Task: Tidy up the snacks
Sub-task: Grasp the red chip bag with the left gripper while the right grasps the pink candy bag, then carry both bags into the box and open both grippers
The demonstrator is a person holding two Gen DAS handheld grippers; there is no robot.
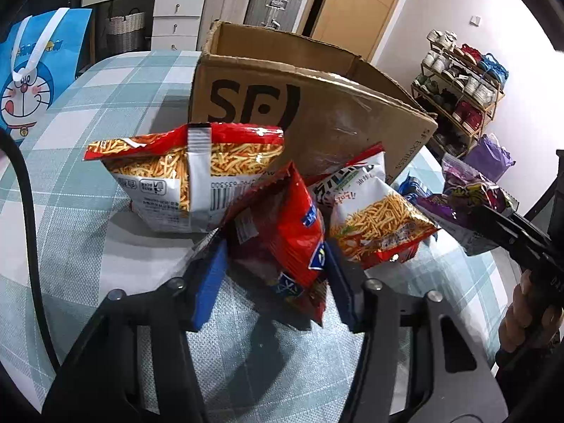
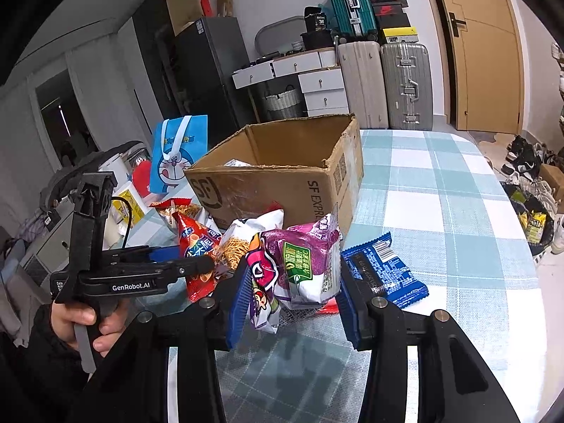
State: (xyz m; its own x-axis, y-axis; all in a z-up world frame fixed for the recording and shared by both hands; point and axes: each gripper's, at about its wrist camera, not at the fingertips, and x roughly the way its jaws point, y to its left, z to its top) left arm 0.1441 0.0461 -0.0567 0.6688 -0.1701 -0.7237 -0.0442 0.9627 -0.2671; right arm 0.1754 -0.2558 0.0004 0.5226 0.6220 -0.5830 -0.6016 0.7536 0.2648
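White walls; wooden door [image 2: 483,53] with suitcases [image 2: 405,84] just left, white drawers [image 2: 320,84] further left, shoe rack [image 1: 461,95] to its right.

Left gripper [image 1: 275,257] clamps a red snack bag [image 1: 282,232] before the cardboard box [image 1: 317,105].

Left wrist view close, angled down, right wrist view likewise, both facing cardboard box [image 1: 282,105] [image 2: 282,162]

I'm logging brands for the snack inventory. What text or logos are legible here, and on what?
"SF": cardboard box, front face.
"SF EXPRE", cut off: the box's side panel.
"GenRobot.AI": left gripper, on its body.
"36": black item on the drawers.
Snack bag print, barcode digits, cartoon bag lettering: too small or blurred.
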